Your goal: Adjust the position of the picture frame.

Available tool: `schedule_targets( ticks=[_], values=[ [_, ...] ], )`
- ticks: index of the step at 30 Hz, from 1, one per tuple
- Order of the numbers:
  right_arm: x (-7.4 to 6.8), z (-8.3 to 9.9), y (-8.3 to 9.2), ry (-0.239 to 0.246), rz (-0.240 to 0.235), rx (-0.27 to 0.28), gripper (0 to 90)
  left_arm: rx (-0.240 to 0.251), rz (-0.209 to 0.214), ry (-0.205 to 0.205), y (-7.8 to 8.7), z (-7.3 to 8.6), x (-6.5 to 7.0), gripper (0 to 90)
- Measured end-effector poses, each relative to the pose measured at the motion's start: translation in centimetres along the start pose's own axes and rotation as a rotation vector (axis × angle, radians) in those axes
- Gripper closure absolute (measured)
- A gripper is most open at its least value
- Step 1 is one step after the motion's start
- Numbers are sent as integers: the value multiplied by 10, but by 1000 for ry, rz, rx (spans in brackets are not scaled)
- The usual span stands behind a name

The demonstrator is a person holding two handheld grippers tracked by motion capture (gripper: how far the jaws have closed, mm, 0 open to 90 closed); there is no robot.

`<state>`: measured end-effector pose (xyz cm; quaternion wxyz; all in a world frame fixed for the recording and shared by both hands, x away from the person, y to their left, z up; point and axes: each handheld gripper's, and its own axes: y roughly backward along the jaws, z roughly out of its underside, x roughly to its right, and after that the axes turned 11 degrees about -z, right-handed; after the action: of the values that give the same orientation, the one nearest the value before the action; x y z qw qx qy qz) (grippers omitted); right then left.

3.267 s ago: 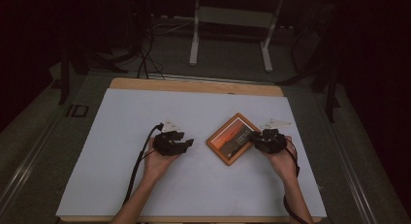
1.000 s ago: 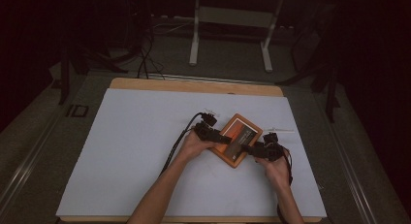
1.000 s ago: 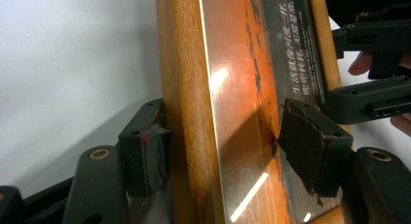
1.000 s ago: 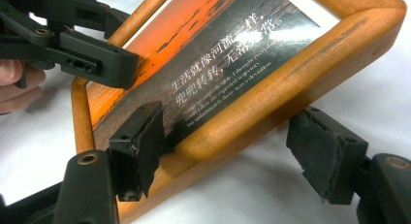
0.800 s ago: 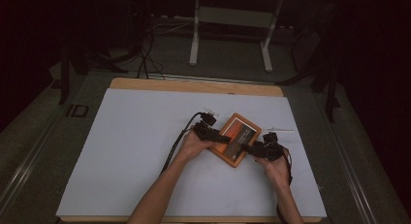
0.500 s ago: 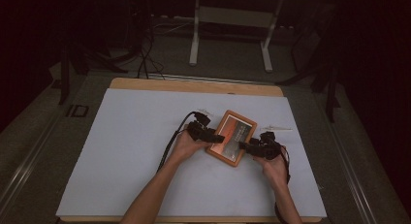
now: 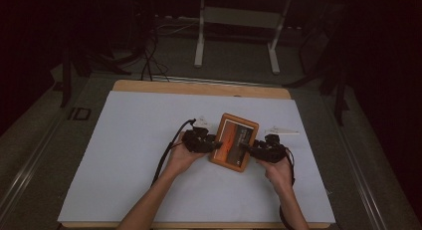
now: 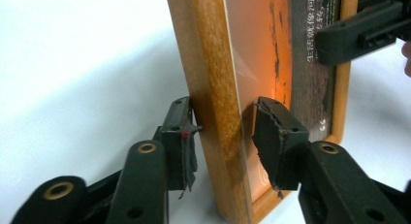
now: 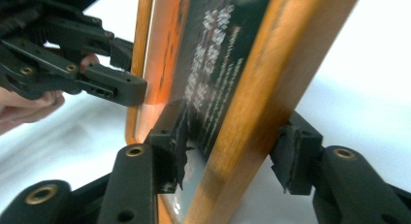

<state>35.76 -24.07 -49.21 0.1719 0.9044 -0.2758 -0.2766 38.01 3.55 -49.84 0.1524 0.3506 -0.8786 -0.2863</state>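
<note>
A wooden picture frame (image 7: 235, 142) is seen right of the middle of the white table (image 7: 129, 140), in its nearer half, lying slightly turned so that its far end leans to the right, and it is gripped from both sides. The left gripper (image 7: 213, 143) is held at the frame's left edge and the right gripper (image 7: 247, 149) at its right edge, each carried in a hand, the left hand (image 7: 181, 158) and the right hand (image 7: 278, 171) coming in from the near side of the table. In the left gripper view the left gripper (image 8: 224, 132) is seen with its jaws set on either side of the frame's (image 8: 213, 88) wooden rim, one pad against the outer face and the other over the glass, so that the rim is clamped between them. In the right gripper view the right gripper (image 9: 231, 141) is shown gripping the opposite rim of the frame (image 9: 261, 93) in the same manner, one jaw on the glazed front and one on the outer side of the wood. An orange and dark printed picture with lines of pale lettering is seen behind the glass. A small pale strip (image 7: 281, 131) is seen lying on the table just right of the frame's far end, apart from it. A black cable (image 7: 169, 150) is seen trailing from the left gripper toward the near side, along the left forearm
</note>
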Motion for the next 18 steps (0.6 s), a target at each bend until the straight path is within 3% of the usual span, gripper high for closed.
schedule_targets(
  ticks=[4, 5, 7, 14, 16, 18],
  values=[
    [-4, -2, 1, 40, -17, -3, 534, 26, -13, -16, 9, 7, 3, 641],
    [-6, -2, 1, 80, -25, -3, 545, 42, 0, -20, 12, 10, 1, 645],
    [-8, -2, 3, 105, -40, -5, 567, 51, 15, -16, 12, 12, -1, 642],
    [-8, 0, 11, 155, -110, -5, 627, 68, 58, -27, 9, 14, -6, 604],
    [-8, 0, 12, 164, -123, -6, 633, 72, 73, -29, 6, 14, -8, 551],
    [-9, 0, 12, 170, -125, -8, 632, 104, 101, -5, 0, 13, -14, 478]
  ],
)
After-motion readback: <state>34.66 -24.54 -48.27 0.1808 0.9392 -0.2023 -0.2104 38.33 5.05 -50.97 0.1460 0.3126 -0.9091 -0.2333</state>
